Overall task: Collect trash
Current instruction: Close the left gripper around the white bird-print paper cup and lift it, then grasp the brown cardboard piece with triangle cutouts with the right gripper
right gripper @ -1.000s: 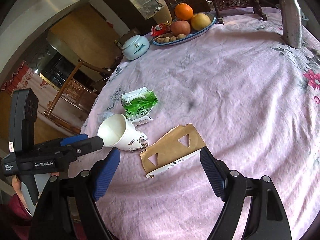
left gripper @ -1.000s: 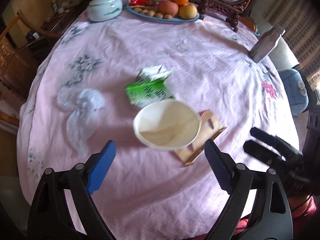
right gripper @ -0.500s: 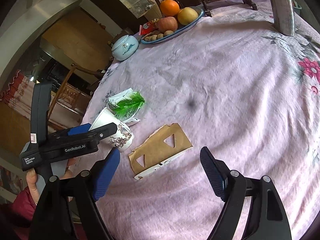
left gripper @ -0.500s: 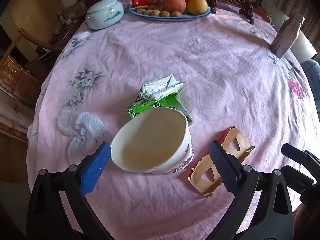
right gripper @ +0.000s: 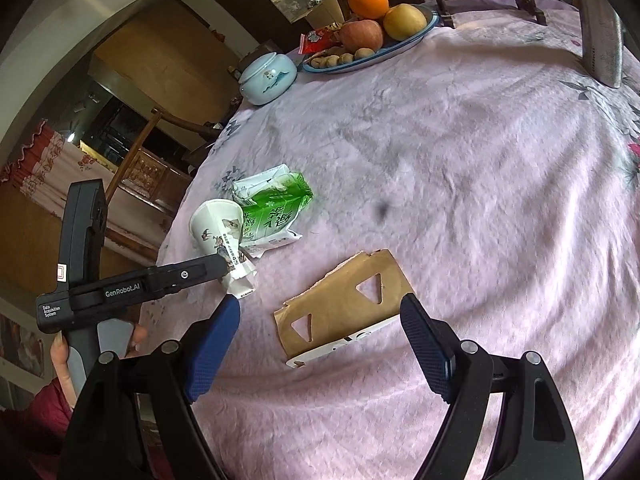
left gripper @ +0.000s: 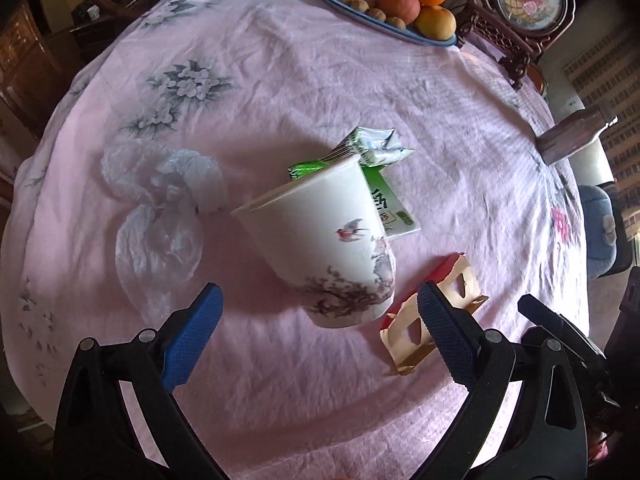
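Four bits of trash lie on the desk (left gripper: 280,80): cup (left gripper: 328,248), green packet (right gripper: 276,208), cardboard (right gripper: 348,304), plastic bag (left gripper: 160,208). Nothing looks collected yet; the left claw (left gripper: 316,340) gapes around the cup's base, and the right claw (right gripper: 320,340) hangs open over the cardboard.

A pink flowered cloth (left gripper: 304,80) covers the tabletop. At its far edge sit a pale blue lidded jar (right gripper: 267,77) and a blue fruit plate (right gripper: 416,36) bearing an orange (right gripper: 367,0), with a carved wooden stand (left gripper: 516,20) right of them.
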The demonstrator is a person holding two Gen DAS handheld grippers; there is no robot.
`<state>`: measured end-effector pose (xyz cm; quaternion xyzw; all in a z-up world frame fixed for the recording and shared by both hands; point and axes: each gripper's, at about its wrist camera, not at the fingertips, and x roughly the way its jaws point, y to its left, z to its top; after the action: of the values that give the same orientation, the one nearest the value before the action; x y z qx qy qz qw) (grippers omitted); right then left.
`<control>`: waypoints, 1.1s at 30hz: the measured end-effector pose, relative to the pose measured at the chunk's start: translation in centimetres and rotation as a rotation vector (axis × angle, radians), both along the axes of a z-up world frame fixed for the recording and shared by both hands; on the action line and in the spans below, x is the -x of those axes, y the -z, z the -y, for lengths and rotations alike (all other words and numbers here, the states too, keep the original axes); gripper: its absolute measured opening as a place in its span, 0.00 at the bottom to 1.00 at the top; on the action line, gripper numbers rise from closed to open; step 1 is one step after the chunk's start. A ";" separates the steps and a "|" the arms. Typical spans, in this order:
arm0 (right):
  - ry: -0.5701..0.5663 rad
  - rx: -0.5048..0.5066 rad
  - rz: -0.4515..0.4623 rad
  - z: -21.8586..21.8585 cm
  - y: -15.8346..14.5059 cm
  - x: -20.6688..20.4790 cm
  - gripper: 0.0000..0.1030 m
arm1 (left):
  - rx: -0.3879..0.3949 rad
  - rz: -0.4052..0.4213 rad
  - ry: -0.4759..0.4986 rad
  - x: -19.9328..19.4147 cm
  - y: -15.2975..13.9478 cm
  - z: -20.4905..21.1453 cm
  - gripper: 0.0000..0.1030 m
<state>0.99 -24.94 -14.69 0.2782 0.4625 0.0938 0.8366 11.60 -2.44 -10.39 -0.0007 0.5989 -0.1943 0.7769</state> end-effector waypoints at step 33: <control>-0.038 0.131 -0.155 -4.7 4.2 -5.0 0.79 | -0.103 0.149 -0.075 3.0 -3.4 -7.2 0.73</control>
<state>5.98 -20.26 -18.88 0.2204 0.5360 0.0575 0.8129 8.60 4.73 -6.98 0.0310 0.5483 -0.1335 0.8250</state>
